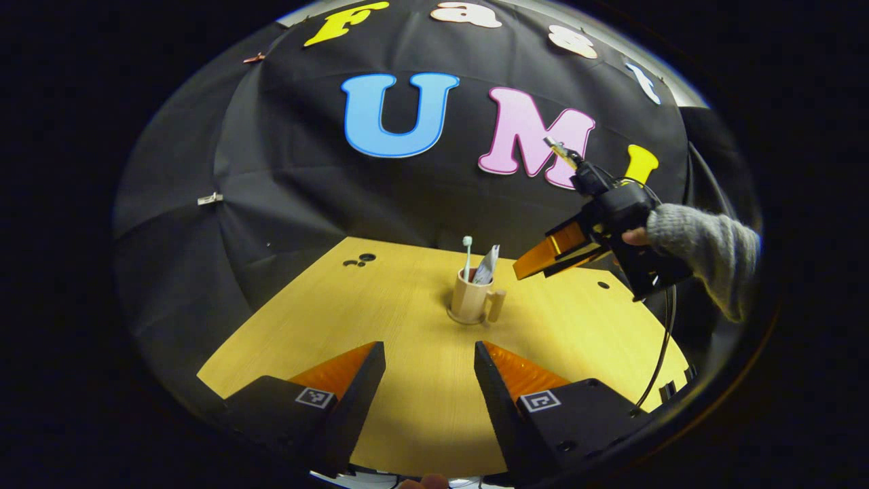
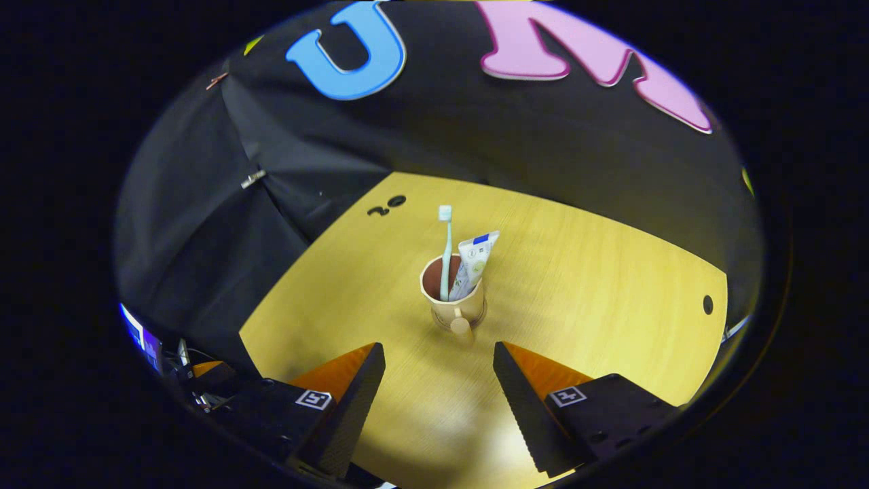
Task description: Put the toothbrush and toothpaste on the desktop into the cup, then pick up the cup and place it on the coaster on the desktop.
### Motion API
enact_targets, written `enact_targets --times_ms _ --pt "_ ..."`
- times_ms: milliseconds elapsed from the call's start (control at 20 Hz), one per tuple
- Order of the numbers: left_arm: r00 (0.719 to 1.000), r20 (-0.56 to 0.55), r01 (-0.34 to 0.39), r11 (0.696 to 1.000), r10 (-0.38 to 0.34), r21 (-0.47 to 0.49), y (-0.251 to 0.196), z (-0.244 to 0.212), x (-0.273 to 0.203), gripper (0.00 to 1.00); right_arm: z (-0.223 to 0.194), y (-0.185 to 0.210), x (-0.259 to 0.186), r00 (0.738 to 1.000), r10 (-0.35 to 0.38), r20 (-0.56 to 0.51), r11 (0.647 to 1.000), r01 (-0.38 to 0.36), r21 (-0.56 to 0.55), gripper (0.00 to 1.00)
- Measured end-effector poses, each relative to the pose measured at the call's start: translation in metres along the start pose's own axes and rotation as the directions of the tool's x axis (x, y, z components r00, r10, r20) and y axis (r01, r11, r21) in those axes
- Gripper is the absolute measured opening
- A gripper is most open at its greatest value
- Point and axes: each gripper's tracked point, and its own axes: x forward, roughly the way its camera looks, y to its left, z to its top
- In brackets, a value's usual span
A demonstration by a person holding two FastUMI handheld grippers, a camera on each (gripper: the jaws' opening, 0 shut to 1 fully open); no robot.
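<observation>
Left tool (image 1: 429,353) open; beyond cup (image 1: 468,299), right tool (image 1: 543,261) raised.

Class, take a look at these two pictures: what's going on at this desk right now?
A person works with a claw in each hand over a wooden desk. The toothbrush and toothpaste already stand in the cup, which sits on a coaster mid-desk. The left claw and the right claw are both open, holding nothing and apart from the cup. In the left gripper view, the right claw hovers just right of the cup, held by a sleeved hand.
</observation>
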Motion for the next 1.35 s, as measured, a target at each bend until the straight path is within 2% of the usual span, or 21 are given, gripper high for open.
enact_targets --times_ms 150,300,400,450,600,900,1050,1350 --pt "0.998 0.034 0.049 0.998 -0.051 0.042 -0.016 0.030 0.009 0.84 0.008 -0.006 -0.052 0.992 -0.047 0.115 0.999 0.045 0.027 0.99" --pt "0.992 0.063 0.104 0.992 -0.108 0.074 -0.036 0.054 0.015 0.84 0.011 -0.014 -0.100 0.968 -0.102 0.231 0.994 0.091 0.055 0.98" --pt "0.987 0.081 0.128 0.987 -0.136 0.101 -0.048 0.067 0.017 0.84 0.013 -0.016 -0.131 0.944 -0.130 0.305 0.991 0.112 0.074 0.98" --pt "0.983 0.093 0.145 0.983 -0.156 0.112 -0.056 0.075 0.018 0.84 0.015 -0.016 -0.151 0.922 -0.141 0.361 0.989 0.118 0.086 0.98" --pt "0.976 0.115 0.170 0.976 -0.186 0.138 -0.071 0.089 0.019 0.84 0.011 -0.011 -0.182 0.878 -0.160 0.450 0.987 0.132 0.092 0.98" --pt "0.967 0.149 0.176 0.966 -0.205 0.187 -0.090 0.104 0.014 0.84 0.002 -0.001 -0.208 0.831 -0.167 0.530 0.986 0.153 0.072 0.98" --pt "0.966 0.148 0.181 0.964 -0.212 0.197 -0.096 0.102 0.010 0.84 0.000 0.003 -0.217 0.818 -0.167 0.550 0.986 0.152 0.073 0.98" --pt "0.966 0.147 0.181 0.960 -0.215 0.211 -0.099 0.102 0.007 0.84 -0.002 0.000 -0.218 0.817 -0.168 0.551 0.986 0.149 0.079 0.98"
